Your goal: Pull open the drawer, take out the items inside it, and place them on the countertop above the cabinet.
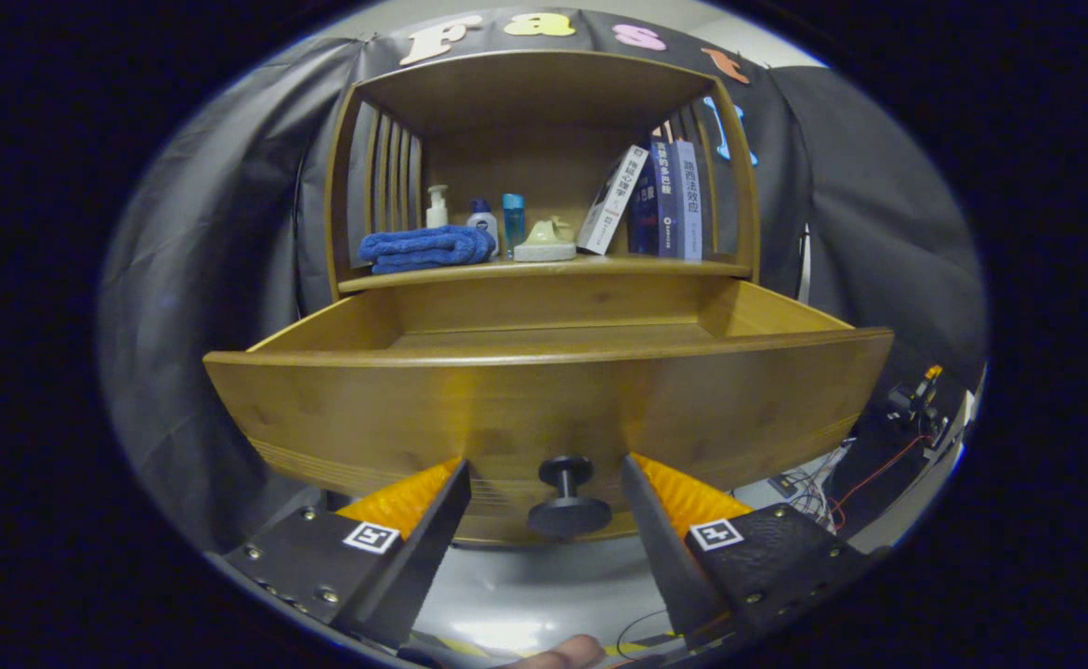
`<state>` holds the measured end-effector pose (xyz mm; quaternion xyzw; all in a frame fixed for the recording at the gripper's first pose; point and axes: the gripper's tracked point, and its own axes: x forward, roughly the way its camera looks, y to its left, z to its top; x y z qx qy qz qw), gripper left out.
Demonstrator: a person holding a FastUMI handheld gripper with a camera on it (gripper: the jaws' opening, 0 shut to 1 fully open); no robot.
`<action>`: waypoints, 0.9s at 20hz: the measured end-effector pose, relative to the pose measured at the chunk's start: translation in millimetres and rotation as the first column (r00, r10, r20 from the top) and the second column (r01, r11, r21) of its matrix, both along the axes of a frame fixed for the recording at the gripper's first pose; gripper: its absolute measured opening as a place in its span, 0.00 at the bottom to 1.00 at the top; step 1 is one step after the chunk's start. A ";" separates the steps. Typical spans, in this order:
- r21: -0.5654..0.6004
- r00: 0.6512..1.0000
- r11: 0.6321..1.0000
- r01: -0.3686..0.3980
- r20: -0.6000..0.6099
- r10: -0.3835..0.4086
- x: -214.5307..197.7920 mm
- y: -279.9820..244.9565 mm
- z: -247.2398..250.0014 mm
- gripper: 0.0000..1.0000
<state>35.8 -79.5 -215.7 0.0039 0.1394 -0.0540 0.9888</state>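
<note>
While the drawer (544, 390) stands pulled well out of the cabinet (544, 167), the claw (544, 483) hangs spread wide on either side of the knob (569, 497), neither finger touching it, which suggests the pull is done. From this low angle the drawer's front board hides most of its floor (so whatever lies inside cannot be made out). Up on the worktop (544, 268) a folded blue towel (427, 248), bottles (483, 221) and books (664, 200) leave little free room, so I judge placing will need care.

We see our gripper (544, 474) spread around the knob (569, 492); the pulled-out drawer (544, 409) offers free room above its front edge.
</note>
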 end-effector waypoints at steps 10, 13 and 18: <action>-0.022 0.999 1.000 -0.020 -0.035 0.019 28.6 -8.0 1.6 0.98; -0.007 0.999 1.000 -0.028 -0.030 0.027 37.1 -9.9 1.6 0.99; 0.009 0.999 1.000 -0.028 -0.026 0.028 46.1 -10.4 -1.6 0.98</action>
